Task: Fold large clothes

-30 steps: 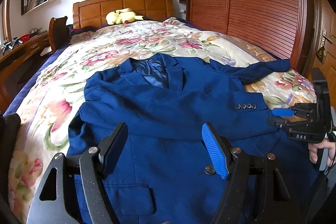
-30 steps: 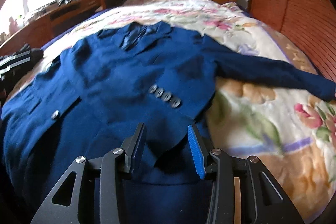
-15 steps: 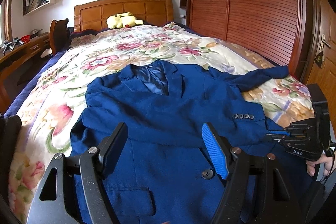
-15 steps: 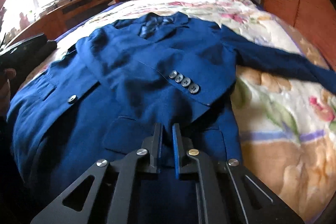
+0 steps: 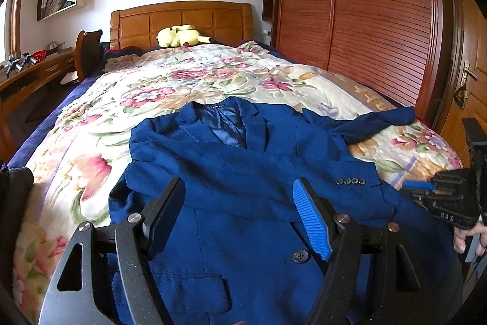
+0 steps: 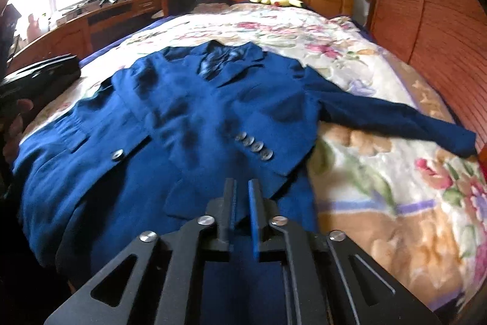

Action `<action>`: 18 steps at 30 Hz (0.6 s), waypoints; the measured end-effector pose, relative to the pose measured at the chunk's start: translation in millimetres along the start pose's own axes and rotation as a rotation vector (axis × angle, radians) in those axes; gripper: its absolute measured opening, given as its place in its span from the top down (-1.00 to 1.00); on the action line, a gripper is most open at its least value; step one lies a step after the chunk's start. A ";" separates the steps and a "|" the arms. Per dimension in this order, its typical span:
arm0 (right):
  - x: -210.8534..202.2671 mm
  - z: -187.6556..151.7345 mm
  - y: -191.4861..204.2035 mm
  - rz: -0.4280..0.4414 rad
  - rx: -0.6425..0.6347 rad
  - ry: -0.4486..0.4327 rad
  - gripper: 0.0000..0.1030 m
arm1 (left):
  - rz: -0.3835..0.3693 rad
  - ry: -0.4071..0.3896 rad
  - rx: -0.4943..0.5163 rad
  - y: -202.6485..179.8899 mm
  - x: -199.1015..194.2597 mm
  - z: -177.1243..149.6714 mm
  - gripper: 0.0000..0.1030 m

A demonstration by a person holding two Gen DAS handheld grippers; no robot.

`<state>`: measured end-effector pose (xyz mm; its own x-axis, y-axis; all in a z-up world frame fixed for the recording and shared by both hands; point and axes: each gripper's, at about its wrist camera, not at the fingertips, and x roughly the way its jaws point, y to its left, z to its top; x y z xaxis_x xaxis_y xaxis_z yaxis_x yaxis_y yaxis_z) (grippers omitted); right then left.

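On bed (image 5: 91, 124): blazer (image 5: 243, 203) face-up, one sleeve (image 5: 274, 175) folded across chest, other sleeve (image 6: 395, 121) out. Left gripper (image 5: 243, 221) wide, empty; right gripper (image 6: 242, 203) nearly closed, grip unclear.

Navy-blue jacket (image 5: 243, 172) with dark grey buttons (image 5: 350, 181); cream bedspread (image 5: 182, 87) patterned with pink flowers; yellow plush toy (image 5: 179, 36); orange-brown wooden headboard (image 5: 182, 17).

Blurred across the navy blue suit jacket (image 6: 188, 124) in the right wrist view. Hem cut off by the bottom edge. Unclear whether cloth sits between the nearly closed black right gripper (image 6: 242, 188).
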<state>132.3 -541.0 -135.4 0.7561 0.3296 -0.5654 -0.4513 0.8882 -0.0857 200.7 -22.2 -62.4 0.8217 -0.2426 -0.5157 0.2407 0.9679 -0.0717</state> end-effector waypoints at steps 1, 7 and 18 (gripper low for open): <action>2.9 3.1 -1.9 -0.015 -0.003 -0.009 0.53 | 0.000 -0.004 -0.001 1.0 -1.4 0.2 -0.45; 45.0 23.3 -3.3 -0.022 -0.068 0.046 0.26 | -0.004 -0.047 0.006 1.5 -9.5 3.6 -0.52; 122.3 34.8 -29.3 -0.004 -0.031 0.215 0.14 | 0.011 -0.127 -0.004 -1.2 -26.9 7.2 -0.72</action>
<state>254.5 -515.6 -173.5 0.6411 0.2473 -0.7265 -0.4652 0.8781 -0.1117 182.1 -17.3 -42.3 0.8831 -0.2382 -0.4042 0.2296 0.9707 -0.0703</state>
